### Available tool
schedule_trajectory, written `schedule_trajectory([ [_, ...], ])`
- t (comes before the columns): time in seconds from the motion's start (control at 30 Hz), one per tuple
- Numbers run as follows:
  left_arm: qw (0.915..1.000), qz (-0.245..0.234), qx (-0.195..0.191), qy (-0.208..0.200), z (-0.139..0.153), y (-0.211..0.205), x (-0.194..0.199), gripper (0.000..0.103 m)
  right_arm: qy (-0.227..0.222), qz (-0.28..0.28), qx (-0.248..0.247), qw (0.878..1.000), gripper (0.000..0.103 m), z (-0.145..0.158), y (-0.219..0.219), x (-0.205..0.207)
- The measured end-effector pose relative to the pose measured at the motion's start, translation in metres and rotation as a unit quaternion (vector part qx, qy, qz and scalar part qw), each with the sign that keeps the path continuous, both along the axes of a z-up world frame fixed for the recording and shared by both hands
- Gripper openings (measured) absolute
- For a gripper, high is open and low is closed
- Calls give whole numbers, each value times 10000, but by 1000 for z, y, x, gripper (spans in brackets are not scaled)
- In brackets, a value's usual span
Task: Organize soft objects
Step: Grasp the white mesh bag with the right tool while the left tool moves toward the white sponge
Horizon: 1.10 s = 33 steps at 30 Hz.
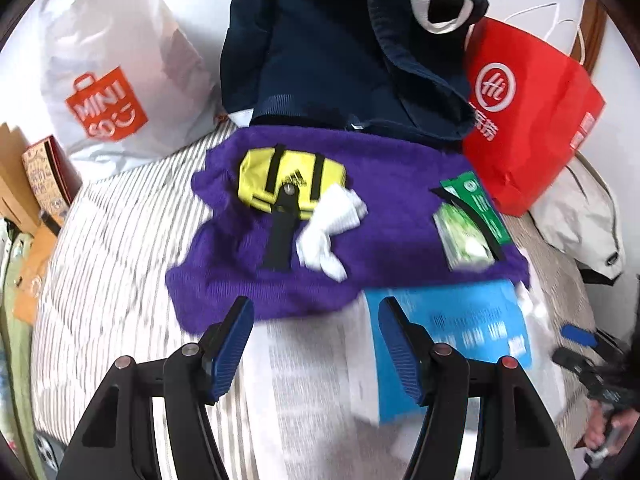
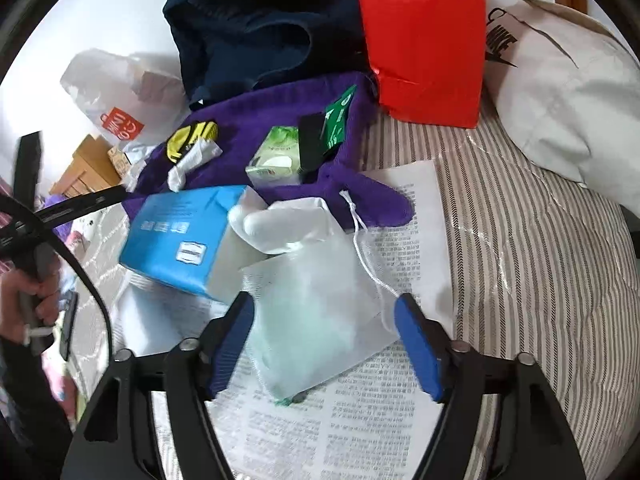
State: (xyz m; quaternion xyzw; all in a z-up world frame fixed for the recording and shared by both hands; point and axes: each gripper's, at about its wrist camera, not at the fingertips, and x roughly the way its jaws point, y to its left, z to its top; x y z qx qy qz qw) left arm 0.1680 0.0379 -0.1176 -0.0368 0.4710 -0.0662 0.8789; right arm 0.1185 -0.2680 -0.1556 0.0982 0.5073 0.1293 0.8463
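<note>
Right gripper (image 2: 324, 336) stands wide around a white drawstring pouch (image 2: 316, 312) on printed paper (image 2: 404, 248), pads apart from it. Left gripper (image 1: 316, 344) gapes empty. Beyond, crowded purple towel (image 1: 360, 248); blur hides details.

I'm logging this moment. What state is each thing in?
Left gripper: open, nothing between the fingers.
Right gripper: open, astride the mesh pouch.
Mesh pouch: lying on printed paper.
Blue box: tipped against the pouch.
Purple towel: spread, rumpled.
Red bag: upright.
</note>
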Motion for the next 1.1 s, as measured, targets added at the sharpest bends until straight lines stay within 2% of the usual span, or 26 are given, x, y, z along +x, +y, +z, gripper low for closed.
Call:
schedule_trajectory([
  [0.1, 9999, -17, -116, 62, -3, 1, -20, 63, 31, -67, -152, 9999, 79, -14, 0, 10],
  [0.2, 9999, -16, -84, 110, -7, 2, -37, 63, 314, -50, -139, 9994, 79, -32, -2, 22],
  [0.27, 9998, 19, -111, 138, -10, 4, -48, 63, 80, 35, -161, 9998, 77, -33, 0, 18],
  [0.33, 9997, 74, -147, 155, -11, 6, -54, 63, 61, 213, -158, 9996, 43, -32, 2, 14],
  [0.37, 9997, 92, -168, 164, -12, 8, -57, 63, 95, 290, -129, 9995, 23, -31, 2, 11],
  [0.4, 9996, 111, -190, 176, -13, 9, -61, 63, 95, 327, -56, 9994, 18, -28, 1, 8],
  [0.47, 9994, 180, -240, 194, -16, 11, -66, 63, 91, 375, -36, 9993, 15, -23, -1, 1],
  [0.6, 9992, 138, -319, 200, -20, 10, -74, 63, 28, 354, -80, 9993, 14, -9, -4, -17],
  [0.77, 9990, 66, -379, 206, -22, 3, -83, 63, 164, 297, -148, 9993, 23, -7, -8, -34],
  [0.9, 9990, -1, -392, 204, -23, -1, -91, 63, 307, 279, -74, 9991, 23, -11, -14, -50],
  [1.0, 9989, -19, -423, 224, -23, -2, -95, 63, 300, 217, -90, 9993, 14, -9, -18, -63],
  [1.1, 9987, -107, -438, 224, -25, -6, -98, 63, 250, 38, -3, 9997, 12, -1, -27, -75],
])
